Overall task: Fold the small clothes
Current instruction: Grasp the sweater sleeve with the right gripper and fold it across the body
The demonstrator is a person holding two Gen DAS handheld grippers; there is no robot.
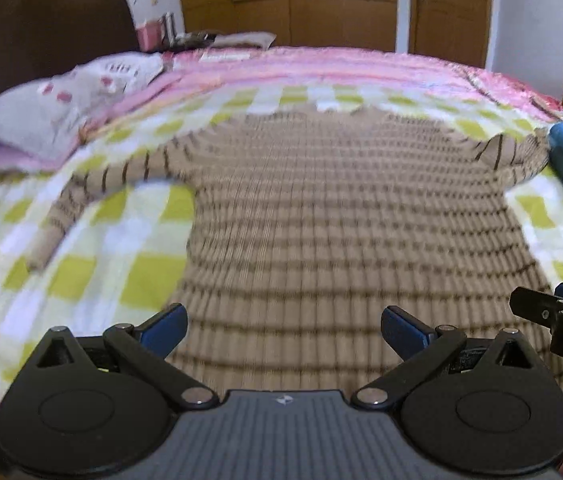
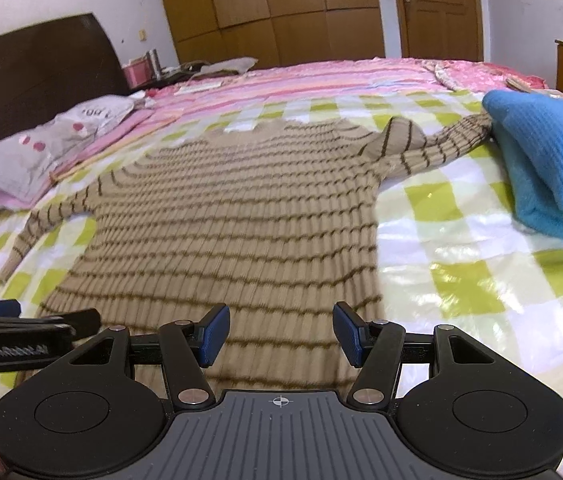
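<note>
While both grippers' fingers stood apart, empty, near its hem, the striped knit sweater (image 2: 217,216) lay flat: soft, limp; best pinched at sleeve cuffs.

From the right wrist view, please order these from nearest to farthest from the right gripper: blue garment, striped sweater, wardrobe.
1. striped sweater, directly beneath the open right gripper.
2. blue garment, farther off to the right.
3. wardrobe, beyond the bed.

Left gripper (image 1: 284,330) and right gripper (image 2: 281,334) side by side, fingers spread.
</note>
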